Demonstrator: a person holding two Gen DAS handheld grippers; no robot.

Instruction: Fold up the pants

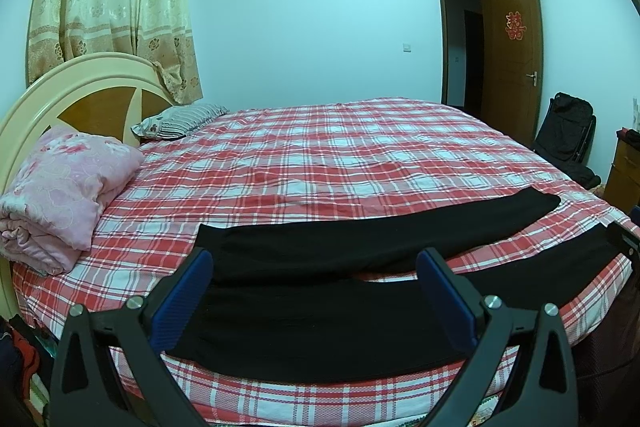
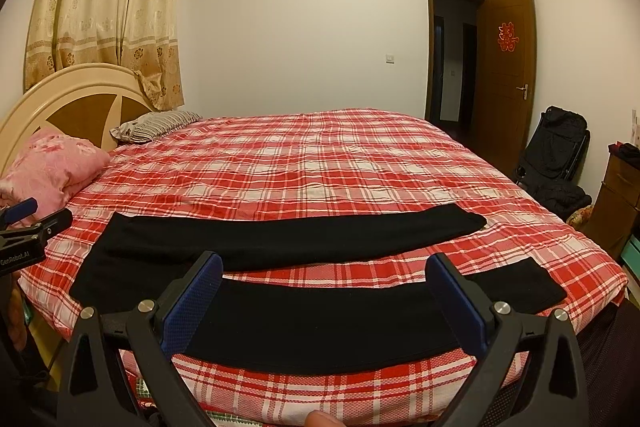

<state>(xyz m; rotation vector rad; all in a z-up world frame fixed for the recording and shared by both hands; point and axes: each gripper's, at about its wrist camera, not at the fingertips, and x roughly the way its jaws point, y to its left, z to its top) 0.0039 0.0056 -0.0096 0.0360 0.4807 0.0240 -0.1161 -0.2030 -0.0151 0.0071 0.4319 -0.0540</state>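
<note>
Black pants (image 1: 320, 327) lie flat across the near part of the red plaid bed (image 1: 320, 155), waist to the left and both legs running right with a strip of sheet between them. My left gripper (image 1: 315, 261) hangs open over the waist end, nothing between its blue pads (image 1: 184, 291). In the right wrist view the pants (image 2: 320, 319) show the same way, and my right gripper (image 2: 325, 263) is open above the near leg, holding nothing. The left gripper (image 2: 28, 219) shows at the left edge there; the right gripper (image 1: 624, 241) peeks in at the right edge of the left wrist view.
A folded pink quilt (image 1: 60, 187) and a striped pillow (image 1: 180, 121) sit by the round headboard (image 1: 80, 91). An open door (image 1: 512, 59), a black chair (image 1: 566, 135) and a wooden cabinet (image 1: 624, 171) stand to the right. A fingertip (image 2: 320, 419) shows at the bottom.
</note>
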